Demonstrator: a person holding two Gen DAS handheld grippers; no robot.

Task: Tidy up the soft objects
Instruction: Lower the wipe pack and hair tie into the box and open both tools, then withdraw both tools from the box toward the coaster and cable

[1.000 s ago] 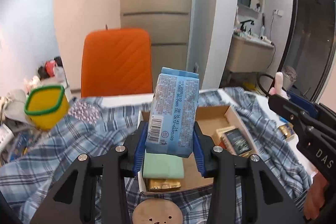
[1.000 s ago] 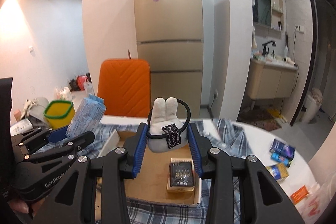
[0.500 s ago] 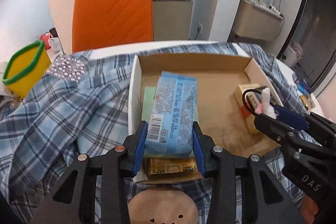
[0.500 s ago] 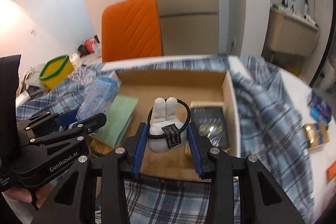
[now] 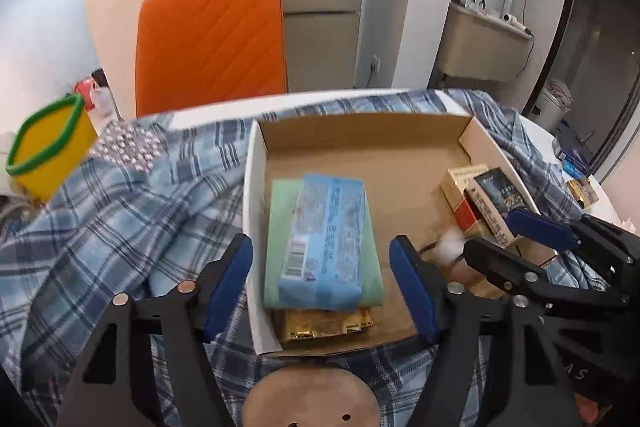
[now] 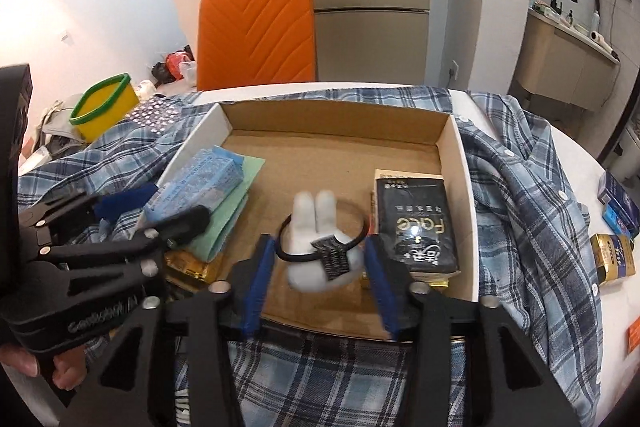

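A cardboard box (image 5: 360,135) (image 6: 452,147) lies on a blue plaid shirt (image 5: 120,203) (image 6: 520,187). A blue tissue pack (image 5: 328,239) (image 6: 200,183) lies in the box's left side on a green pack (image 5: 284,211). My left gripper (image 5: 322,275) is open around the tissue pack, pads apart from it. A white bunny plush with a black hair band (image 6: 320,247) lies on the box floor, blurred. My right gripper (image 6: 318,275) is open, its pads on either side of the plush with gaps. The plush also shows in the left wrist view (image 5: 452,239).
A black "Face" pack (image 6: 416,227) and gold boxes (image 5: 324,323) lie in the box. A yellow tub with a green rim (image 5: 48,147) (image 6: 104,103) stands at the left. An orange chair (image 5: 212,43) is behind the table. Small boxes (image 6: 614,251) lie at the right.
Both grippers have opened. The tissue pack was let go onto the green pack and the bunny plush onto the box floor. Before, both were held shut over the box.
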